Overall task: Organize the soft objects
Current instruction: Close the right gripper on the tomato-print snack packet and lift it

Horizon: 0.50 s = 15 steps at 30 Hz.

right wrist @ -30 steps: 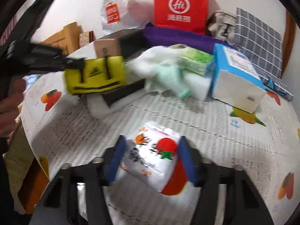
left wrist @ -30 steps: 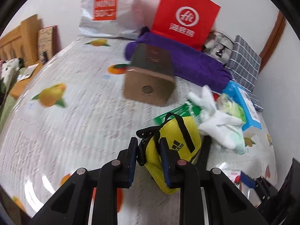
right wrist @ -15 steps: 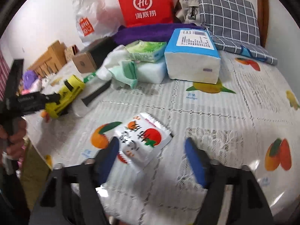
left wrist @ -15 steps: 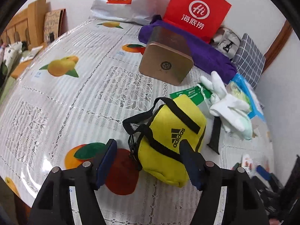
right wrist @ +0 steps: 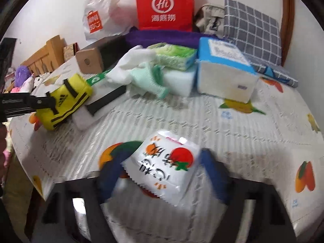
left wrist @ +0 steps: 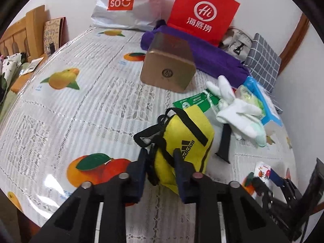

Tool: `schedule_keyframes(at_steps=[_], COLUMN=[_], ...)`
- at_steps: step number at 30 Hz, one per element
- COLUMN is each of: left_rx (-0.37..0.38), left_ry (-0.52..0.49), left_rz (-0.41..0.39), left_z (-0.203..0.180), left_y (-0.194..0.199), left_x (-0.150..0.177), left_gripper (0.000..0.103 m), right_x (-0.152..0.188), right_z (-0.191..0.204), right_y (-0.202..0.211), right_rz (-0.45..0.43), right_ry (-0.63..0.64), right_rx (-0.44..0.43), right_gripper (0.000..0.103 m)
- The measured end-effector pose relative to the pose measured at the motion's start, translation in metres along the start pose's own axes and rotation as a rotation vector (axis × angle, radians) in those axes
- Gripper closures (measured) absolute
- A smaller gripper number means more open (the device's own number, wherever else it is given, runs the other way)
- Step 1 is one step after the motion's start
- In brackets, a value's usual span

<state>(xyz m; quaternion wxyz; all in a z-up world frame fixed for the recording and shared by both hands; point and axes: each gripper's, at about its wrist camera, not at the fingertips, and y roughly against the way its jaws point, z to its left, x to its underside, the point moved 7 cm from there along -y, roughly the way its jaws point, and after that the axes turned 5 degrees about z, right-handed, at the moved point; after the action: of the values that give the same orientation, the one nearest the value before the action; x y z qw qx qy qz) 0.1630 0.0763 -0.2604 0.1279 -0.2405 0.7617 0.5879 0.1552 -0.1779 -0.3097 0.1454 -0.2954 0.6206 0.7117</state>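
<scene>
My left gripper [left wrist: 160,158] is shut on the near end of a small yellow Adidas bag [left wrist: 187,139] with black straps, which rests on the fruit-print tablecloth [left wrist: 81,101]. The bag and the left gripper also show in the right wrist view [right wrist: 64,101]. My right gripper [right wrist: 162,162] straddles a white snack packet [right wrist: 162,166] with a tomato print; its blue pads touch both sides of the packet. White and mint gloves [left wrist: 241,113] lie to the right of the bag.
A brown box [left wrist: 168,68], a purple towel [left wrist: 212,60], a red paper bag [left wrist: 202,14] and a white Miniso bag [left wrist: 123,2] stand at the back. A blue tissue pack [right wrist: 222,73], green tissue pack [right wrist: 174,56] and checked cushion [right wrist: 253,28] lie at right.
Half a second ago both grippers were open wide. The left has closed on the yellow bag again. The right has moved in and closed around the snack packet.
</scene>
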Motion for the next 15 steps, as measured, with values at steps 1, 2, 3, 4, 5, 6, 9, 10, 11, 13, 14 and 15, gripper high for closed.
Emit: schedule_keyframes(at_steps=[1,2,3,4,5,6,9,10,11,13,14,15], left_rx=[-0.003,-0.006,-0.009,-0.013,-0.013,-0.012,-0.013,-0.012,-0.011,-0.011,-0.01,-0.012], left_ry=[-0.009,-0.015,-0.021,-0.025,-0.027,-0.027,-0.035,-0.037,-0.04,-0.04,-0.04,-0.04], left_rz=[-0.006,-0.011,-0.014,-0.014,-0.013,-0.013,-0.021,-0.025,-0.029,-0.035,-0.036,-0.035], left_z=[-0.001,-0.002,-0.003,-0.004,-0.005,-0.006,-0.009,-0.011,-0.012,-0.013,-0.013,-0.012], left_y=[0.004,0.007,0.008,0.01,0.012,0.012,0.018,0.02,0.022,0.025,0.027,0.027], left_x=[0.0,0.0,0.0,0.001,0.001,0.001,0.001,0.001,0.0,0.0,0.0,0.0], left_gripper=[0.081,0.082,0.082,0.082,0.082,0.082,0.083,0.083,0.083,0.083,0.083,0.083], right_x=[0.0,0.001,0.002,0.003,0.003,0.003,0.006,0.007,0.008,0.011,0.012,0.013], right_z=[-0.003,-0.005,-0.008,-0.012,-0.015,-0.019,-0.025,-0.026,-0.026,-0.028,-0.028,-0.029], right_y=[0.001,0.003,0.004,0.006,0.007,0.008,0.011,0.013,0.014,0.015,0.016,0.017], right_rz=[-0.001,-0.004,-0.009,-0.012,-0.007,-0.002,0.01,0.013,0.013,0.012,0.015,0.016], right_ry=[-0.003,-0.003,-0.003,-0.009,-0.025,-0.049,-0.079,-0.078,-0.076,-0.09,-0.099,-0.105], right_rx=[-0.016,-0.02,-0.009,-0.009,-0.031,-0.056,-0.097,-0.096,-0.095,-0.102,-0.112,-0.121], right_gripper=[0.048,0.053,0.058,0.068,0.072,0.074,0.08,0.08,0.08,0.077,0.065,0.058])
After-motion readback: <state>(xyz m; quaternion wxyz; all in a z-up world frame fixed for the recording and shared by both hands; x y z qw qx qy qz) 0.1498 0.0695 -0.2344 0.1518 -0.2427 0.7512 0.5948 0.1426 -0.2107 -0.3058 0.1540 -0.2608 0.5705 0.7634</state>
